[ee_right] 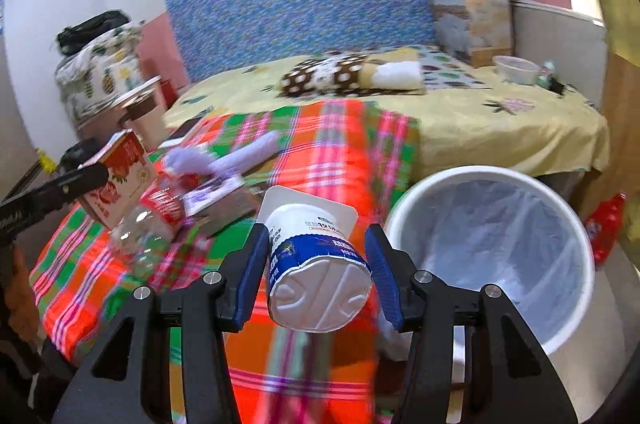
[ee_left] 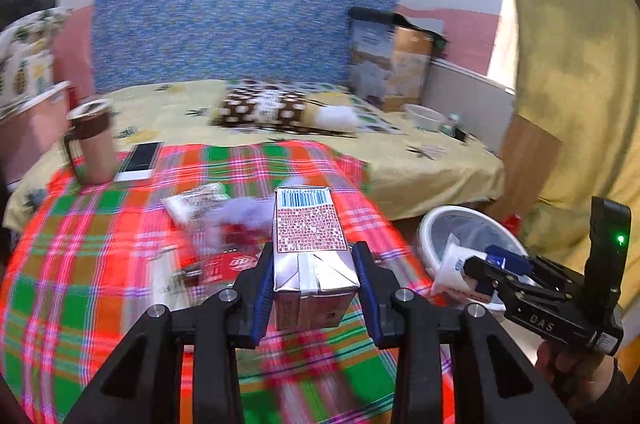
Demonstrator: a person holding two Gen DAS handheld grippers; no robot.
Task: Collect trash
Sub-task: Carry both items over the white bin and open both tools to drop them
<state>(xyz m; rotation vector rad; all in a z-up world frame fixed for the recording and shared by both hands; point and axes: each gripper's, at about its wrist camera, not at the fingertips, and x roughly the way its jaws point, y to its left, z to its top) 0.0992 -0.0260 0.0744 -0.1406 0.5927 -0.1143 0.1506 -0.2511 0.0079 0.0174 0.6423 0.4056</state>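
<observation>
A bright plaid cloth covers the tabletop, littered with a clear plastic bottle, wrappers and a mug. Behind it stands a bed with yellow sheets and a blue headboard. The left claw clamps a milk carton; the right claw grips a yogurt cup just beside the white lined bin.

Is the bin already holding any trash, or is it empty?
Empty as far as shown: the right wrist view looks into the bin and only its clear liner is visible. The cup is still in the right gripper, beside the rim.
</observation>
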